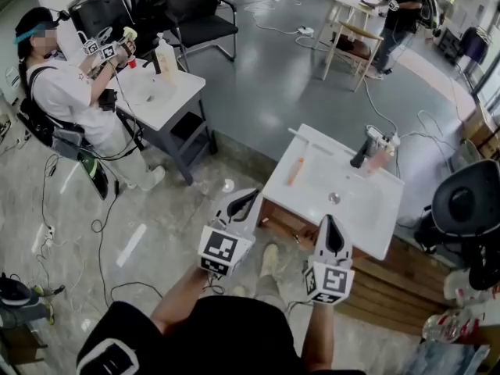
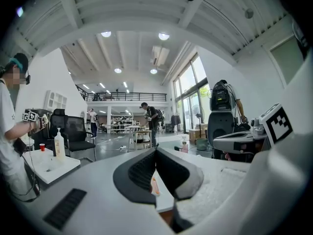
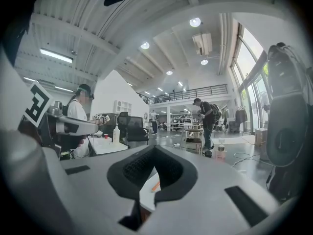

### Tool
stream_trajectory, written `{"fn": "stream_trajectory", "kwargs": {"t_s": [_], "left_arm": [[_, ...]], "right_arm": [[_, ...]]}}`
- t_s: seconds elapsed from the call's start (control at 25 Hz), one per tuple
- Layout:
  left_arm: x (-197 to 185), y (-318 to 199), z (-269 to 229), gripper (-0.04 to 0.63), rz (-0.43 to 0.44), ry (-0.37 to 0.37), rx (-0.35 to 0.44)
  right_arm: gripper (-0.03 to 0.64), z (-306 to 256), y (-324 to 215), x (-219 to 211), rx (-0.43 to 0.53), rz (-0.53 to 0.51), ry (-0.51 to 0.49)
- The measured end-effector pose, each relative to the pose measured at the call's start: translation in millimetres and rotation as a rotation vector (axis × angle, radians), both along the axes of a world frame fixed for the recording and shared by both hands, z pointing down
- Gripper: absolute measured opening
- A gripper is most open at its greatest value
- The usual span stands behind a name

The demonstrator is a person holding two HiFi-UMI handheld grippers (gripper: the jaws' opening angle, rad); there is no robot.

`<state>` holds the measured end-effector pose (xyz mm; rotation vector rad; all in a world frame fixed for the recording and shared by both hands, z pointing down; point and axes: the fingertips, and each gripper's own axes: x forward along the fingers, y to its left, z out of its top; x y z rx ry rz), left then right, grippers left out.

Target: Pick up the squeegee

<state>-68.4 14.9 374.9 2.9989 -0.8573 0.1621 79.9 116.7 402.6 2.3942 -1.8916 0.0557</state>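
A white sink top (image 1: 359, 209) with a drain stands ahead of me. On its left part lies a slim orange tool (image 1: 295, 170). It also shows through the jaw gaps as the orange tool (image 2: 154, 185) and the orange tool (image 3: 154, 185). Near the far right edge stands a black-handled tool (image 1: 359, 153) beside a pinkish bottle (image 1: 378, 161). Which of them is the squeegee I cannot tell. My left gripper (image 1: 248, 198) (image 2: 156, 151) and right gripper (image 1: 331, 223) (image 3: 155, 148) hover short of the near edge, both shut and holding nothing.
At the left, another person with grippers works at a second white table (image 1: 160, 104) that bears a bottle (image 1: 166, 57). Black chairs (image 1: 195, 14) stand behind it. Cables lie on the floor. A black chair (image 1: 469, 201) stands at the right, with wooden boards (image 1: 391, 287) below the sink.
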Motion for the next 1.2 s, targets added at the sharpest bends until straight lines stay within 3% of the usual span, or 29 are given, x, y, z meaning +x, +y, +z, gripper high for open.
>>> {"fn": "stream_trajectory", "kwargs": {"t_s": [0.56,1.2], "left_arm": [[98.4,-119.6,33.5,0.003,-0.054,-0.038,-0.067],[174.2,-204.9,95.4,0.003,-0.105,-0.102,-0.149]], "right_arm": [[-0.002,36.2,-133.1,94.7,-0.077,-0.065,-0.073],[-0.002,105.8,-240.6,163.5,-0.186,-0.14,-0.166]]}}
